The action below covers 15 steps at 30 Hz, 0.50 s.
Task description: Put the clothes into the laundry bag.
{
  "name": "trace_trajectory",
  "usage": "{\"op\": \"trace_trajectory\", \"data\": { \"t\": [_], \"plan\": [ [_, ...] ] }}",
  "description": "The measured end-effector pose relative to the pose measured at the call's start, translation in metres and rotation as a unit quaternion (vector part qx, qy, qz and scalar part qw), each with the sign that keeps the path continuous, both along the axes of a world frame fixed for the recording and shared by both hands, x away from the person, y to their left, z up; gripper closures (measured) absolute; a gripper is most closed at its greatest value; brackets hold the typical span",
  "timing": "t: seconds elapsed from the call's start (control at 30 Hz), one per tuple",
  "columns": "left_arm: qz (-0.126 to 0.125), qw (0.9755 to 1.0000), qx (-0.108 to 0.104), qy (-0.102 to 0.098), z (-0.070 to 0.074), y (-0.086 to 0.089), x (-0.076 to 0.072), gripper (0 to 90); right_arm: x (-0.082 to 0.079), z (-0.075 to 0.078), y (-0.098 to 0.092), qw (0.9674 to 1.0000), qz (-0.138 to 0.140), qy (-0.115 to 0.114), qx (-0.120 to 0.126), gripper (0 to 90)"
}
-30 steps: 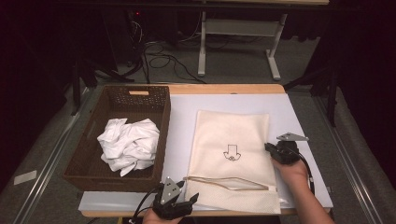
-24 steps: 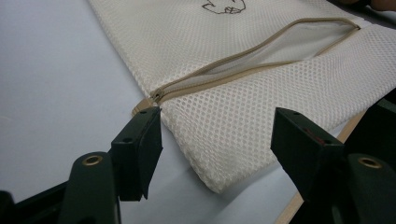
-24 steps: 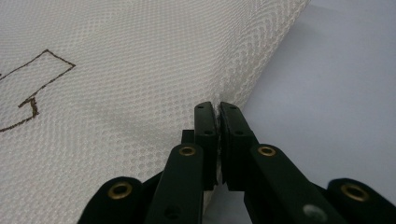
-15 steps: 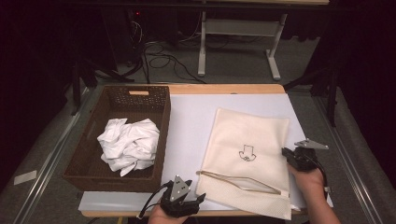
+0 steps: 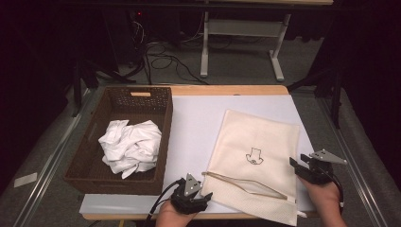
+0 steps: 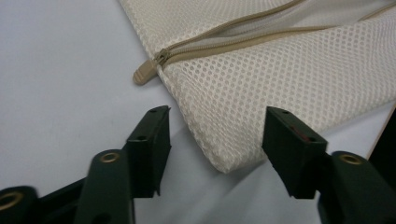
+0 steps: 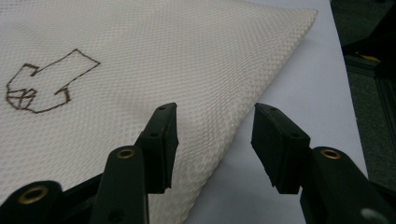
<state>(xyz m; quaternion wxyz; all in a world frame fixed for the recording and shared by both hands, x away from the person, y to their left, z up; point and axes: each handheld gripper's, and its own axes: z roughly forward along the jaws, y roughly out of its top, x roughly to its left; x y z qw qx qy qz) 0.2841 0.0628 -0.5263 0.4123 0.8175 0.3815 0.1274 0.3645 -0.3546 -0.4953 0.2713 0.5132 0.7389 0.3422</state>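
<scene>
A cream mesh laundry bag [image 5: 255, 142] lies slanted on the white mat, with a dark arrow drawing [image 5: 254, 156] on it and a half-open zipper [image 5: 246, 187] along its near edge. My left gripper [image 5: 204, 195] is at the bag's near left corner. In the left gripper view that corner [image 6: 224, 154] lies between the jaws of the left gripper [image 6: 217, 116], below the zip pull [image 6: 144, 72]. The jaws have just been closing, but the pads stand clear of the mesh. My right gripper [image 5: 295, 165] is at the bag's right edge. Its jaws [image 7: 215, 109] have just been opening, and the edge [image 7: 219, 140] lies loose under them.
A dark wicker basket [image 5: 90, 156] stands at the left of the table with a crumpled white cloth [image 5: 130, 146] in it. The bag's near right corner reaches over the table's front edge [image 5: 293, 217]. Bare mat [image 5: 194, 127] lies between basket and bag.
The bag has slid and turned to the right, drawn along by the right gripper, which has since let go of its edge. The left gripper has moved right to the bag's corner.
</scene>
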Motion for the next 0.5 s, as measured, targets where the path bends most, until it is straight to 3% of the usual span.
{"op": "trace_trajectory", "data": {
  "t": [0.07,0.27,0.3,0.33,0.47,0.5],
  "plan": [
    [-0.013,0.9999,0.003,-0.006,0.000,-0.003,0.001,58.7,-0.005,0.002,0.001,1.0000,0.003,-0.006,-0.002,50.7],
    [-0.021,0.9994,0.016,-0.020,0.000,-0.009,0.000,82.2,-0.019,0.009,0.004,0.9998,0.013,-0.014,-0.002,49.7],
    [-0.014,0.9999,0.007,0.000,0.002,-0.007,0.005,83.3,-0.021,0.010,0.005,0.9998,0.014,-0.015,0.001,49.3],
    [-0.005,1.0000,0.007,0.002,0.003,-0.006,0.006,84.0,-0.024,0.011,0.006,0.9998,0.015,-0.015,0.002,48.4],
    [0.015,0.9998,0.008,-0.011,0.006,0.002,0.011,84.4,-0.033,0.015,0.012,0.9994,0.027,-0.021,0.001,44.9],
    [0.029,0.9992,0.013,-0.023,0.008,0.006,0.013,84.4,-0.035,0.017,0.014,0.9992,0.031,-0.025,0.001,44.4]
  ]
}}
